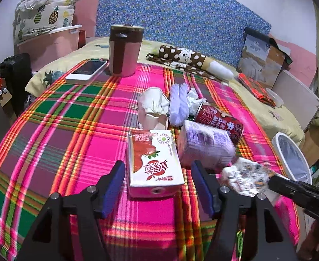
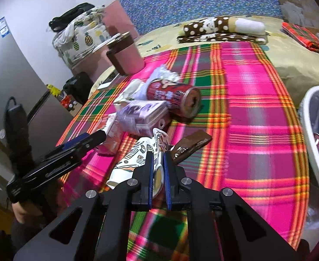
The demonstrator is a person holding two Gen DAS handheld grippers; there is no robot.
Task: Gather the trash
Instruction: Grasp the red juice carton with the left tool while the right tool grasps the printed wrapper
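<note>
Left claw (image 1: pixel 158 192): jaws apart, straddling the near end of the strawberry milk carton (image 1: pixel 154 163) at lower centre of the left wrist view. The pads do not press on it.

Right claw (image 2: pixel 158 169): jaws together, clamped on the rim of a crushed patterned paper cup (image 2: pixel 135 161) at lower centre of the right wrist view. The cup is flattened and only its edge is pinched.

Remaining trash lies in a cluster at mid-frame on the plaid cloth (image 1: pixel 72 130): purple carton (image 1: pixel 205 145), red can (image 1: pixel 220 121) on its side, crumpled tissues (image 1: pixel 155 106), and a brown wrapper (image 2: pixel 192 145) just beside the cup. The white bin (image 2: pixel 316 143) stands at the right edge of the frame.

Risks, as judged:
- The cup could slip from so narrow a bite on the way to the bin.
- The left claw, closing off-centre, could push the strawberry carton into the purple carton touching it, or tip it.
- The can may roll if its neighbours are disturbed.
- The two claws work near each other, so a collision is possible.

Pose: both tools slant downward toward the bed surface; the left tool enters the right wrist view from lower left, a hand (image 2: pixel 23 212) on its grip.
</note>
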